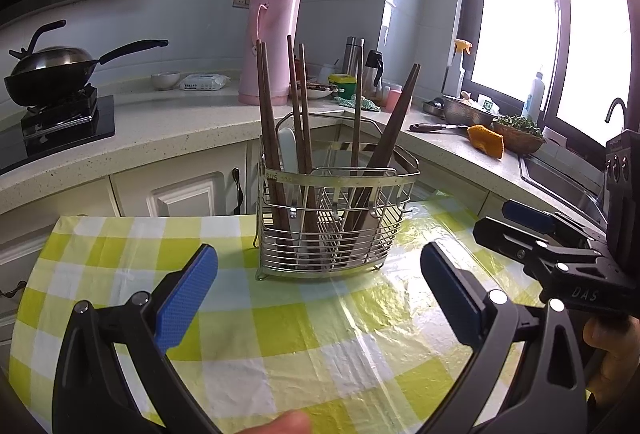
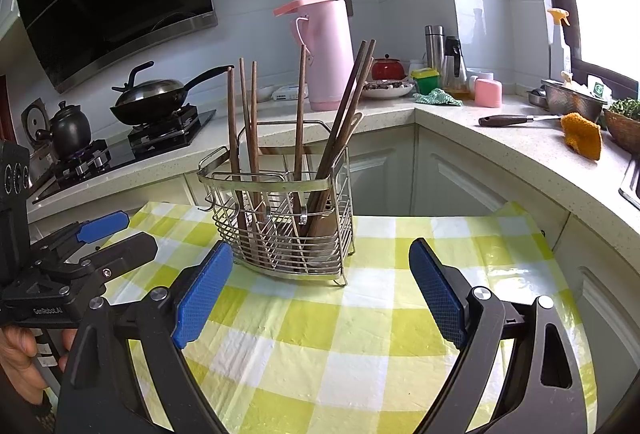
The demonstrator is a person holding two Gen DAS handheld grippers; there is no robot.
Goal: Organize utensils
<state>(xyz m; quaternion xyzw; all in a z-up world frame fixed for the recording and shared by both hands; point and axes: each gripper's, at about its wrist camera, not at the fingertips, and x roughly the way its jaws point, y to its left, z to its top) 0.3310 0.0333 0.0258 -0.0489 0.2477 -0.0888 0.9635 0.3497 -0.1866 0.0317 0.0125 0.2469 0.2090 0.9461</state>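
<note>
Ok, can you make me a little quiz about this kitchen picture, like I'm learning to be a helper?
1. True or false: the wooden chopsticks lie flat on the checked tablecloth.
2. What stands on the stove? A) a black wok B) a cake tin C) a toaster
3. Fill in: the tall flask on the counter behind the wire utensil basket is coloured ____.

Key:
1. False. They stand upright in the basket, and both the left tongs and the right tongs are open and hold nothing.
2. A
3. Pink
</note>
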